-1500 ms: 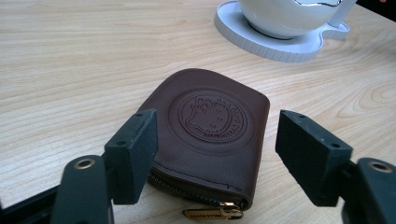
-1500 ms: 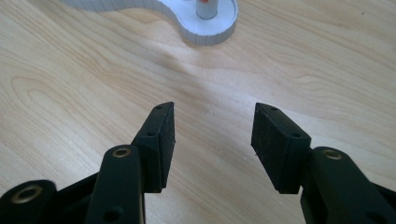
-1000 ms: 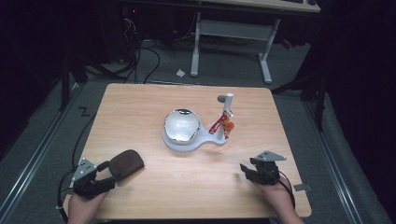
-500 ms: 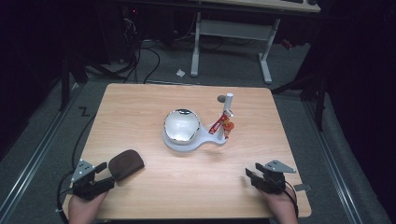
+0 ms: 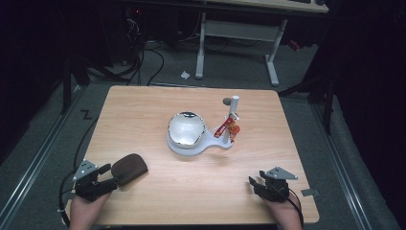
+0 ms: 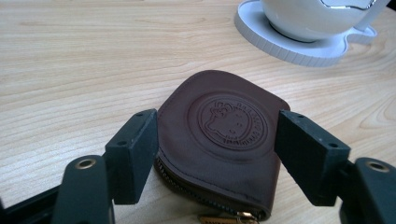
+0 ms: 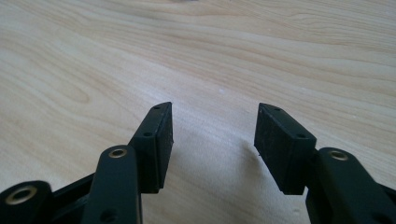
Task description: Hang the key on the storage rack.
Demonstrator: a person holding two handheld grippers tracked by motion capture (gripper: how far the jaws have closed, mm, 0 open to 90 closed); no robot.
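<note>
We see pale, smooth wood grain on the surface (image 6: 70, 70), a matt brown leather-like pouch (image 6: 224, 140) with an embossed stamp and metal zip, a glossy white bowl (image 5: 186, 128) on its matt white base (image 5: 191, 146), and matt black gripper pads (image 7: 282, 144).

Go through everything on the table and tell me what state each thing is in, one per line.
Brown leather zip pouch: lying flat, zipped shut as far as visible, between the open jaws, ungripped.
Left hand-held gripper: open, straddling the pouch.
Right hand-held gripper: open, holding nothing, above bare wood.
Shiny silver dome: sitting on its white base.
White post: upright, with a red item hanging on it.
</note>
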